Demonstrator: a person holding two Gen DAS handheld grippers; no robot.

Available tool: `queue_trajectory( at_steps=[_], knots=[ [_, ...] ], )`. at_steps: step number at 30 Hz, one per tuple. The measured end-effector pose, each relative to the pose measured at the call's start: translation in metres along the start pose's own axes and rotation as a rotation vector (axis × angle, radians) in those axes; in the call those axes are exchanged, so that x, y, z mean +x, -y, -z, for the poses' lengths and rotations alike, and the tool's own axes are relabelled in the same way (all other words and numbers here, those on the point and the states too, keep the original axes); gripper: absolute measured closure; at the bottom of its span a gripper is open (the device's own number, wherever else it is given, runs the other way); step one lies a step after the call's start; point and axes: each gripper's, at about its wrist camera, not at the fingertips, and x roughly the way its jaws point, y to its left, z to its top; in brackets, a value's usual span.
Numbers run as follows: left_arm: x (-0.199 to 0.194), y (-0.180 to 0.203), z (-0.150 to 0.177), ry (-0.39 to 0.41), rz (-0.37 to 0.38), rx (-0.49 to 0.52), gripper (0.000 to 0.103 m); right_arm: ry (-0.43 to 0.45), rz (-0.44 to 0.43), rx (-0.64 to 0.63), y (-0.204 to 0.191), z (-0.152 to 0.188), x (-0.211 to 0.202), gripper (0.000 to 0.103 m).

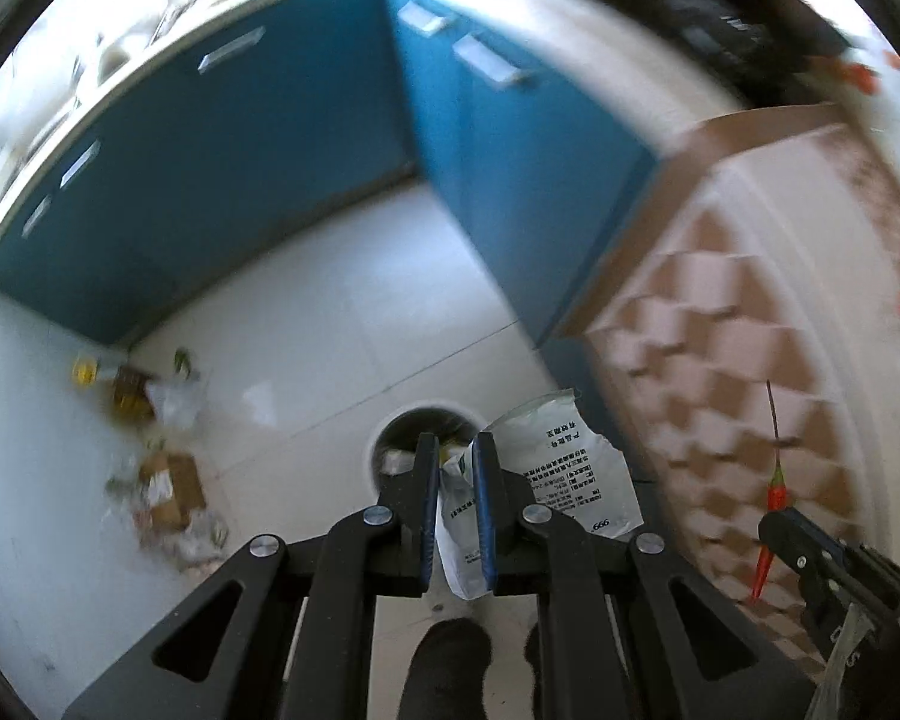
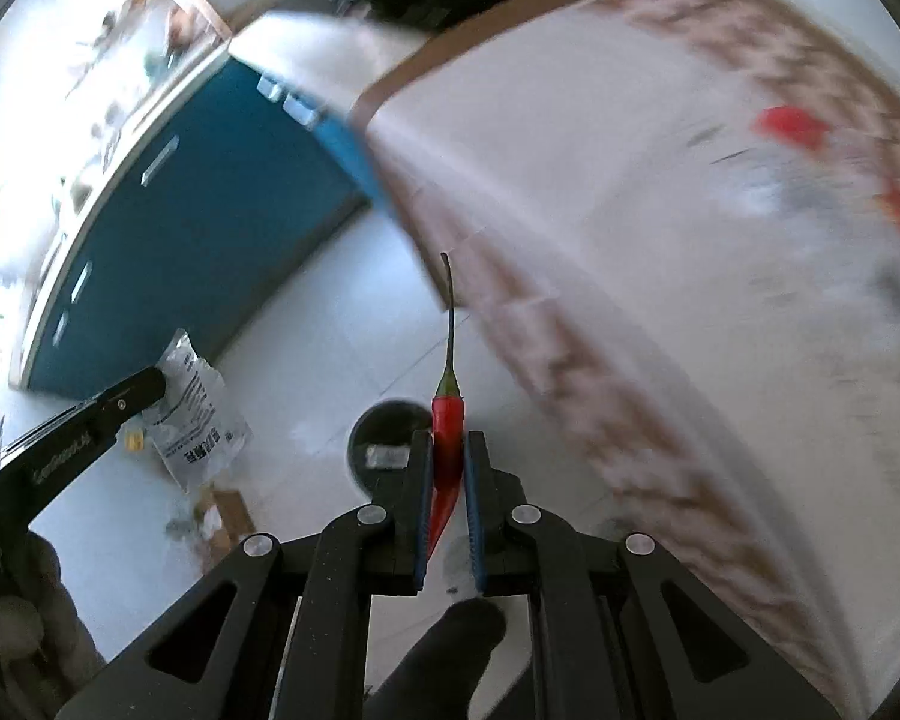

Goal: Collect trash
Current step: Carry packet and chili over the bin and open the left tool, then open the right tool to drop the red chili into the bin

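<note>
My left gripper (image 1: 457,447) is shut on a torn white printed packet (image 1: 561,468) and holds it above a round trash bin (image 1: 390,427) on the floor. The packet also shows in the right wrist view (image 2: 195,414), held by the left gripper (image 2: 150,387). My right gripper (image 2: 448,441) is shut on a red chili pepper (image 2: 448,432) with a long stem, above and beside the bin (image 2: 384,423). In the left wrist view the chili (image 1: 777,489) hangs from the right gripper (image 1: 777,525) at the right.
Blue cabinets (image 1: 240,168) line the far walls. A tiled counter (image 1: 720,372) stands close on the right. Loose trash, a cardboard box (image 1: 171,489) and a yellow bottle (image 1: 123,390) lie on the white floor at the left.
</note>
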Motion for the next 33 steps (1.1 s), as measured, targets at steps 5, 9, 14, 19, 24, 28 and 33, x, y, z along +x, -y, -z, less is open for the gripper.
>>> queue_trajectory(
  at_steps=[5, 9, 14, 19, 24, 28, 33],
  knots=[
    [0.102, -0.053, 0.011, -0.107, -0.009, -0.074, 0.094, -0.098, -0.01, -0.041, -0.046, 0.017, 0.101, 0.093],
    [0.189, -0.081, 0.025, -0.209, 0.024, -0.121, 0.094, -0.175, -0.01, -0.06, -0.063, 0.035, 0.191, 0.093],
    [0.303, -0.1, 0.048, -0.342, 0.067, -0.144, 0.094, -0.27, -0.009, -0.053, -0.065, 0.056, 0.301, 0.093],
    [0.384, -0.112, 0.071, -0.458, 0.112, -0.181, 0.094, -0.392, -0.032, 0.01, -0.051, 0.08, 0.404, 0.093],
    [0.417, -0.11, 0.083, -0.511, 0.131, -0.188, 0.089, -0.464, -0.029, 0.014, -0.044, 0.098, 0.474, 0.093],
    [0.42, -0.118, 0.088, -0.529, 0.124, -0.199, 0.082, -0.486, -0.045, 0.001, -0.045, 0.106, 0.502, 0.092],
    [0.408, -0.128, 0.09, -0.479, 0.066, -0.191, 0.042, -0.498, -0.025, -0.034, -0.05, 0.106, 0.515, 0.092]
  ],
)
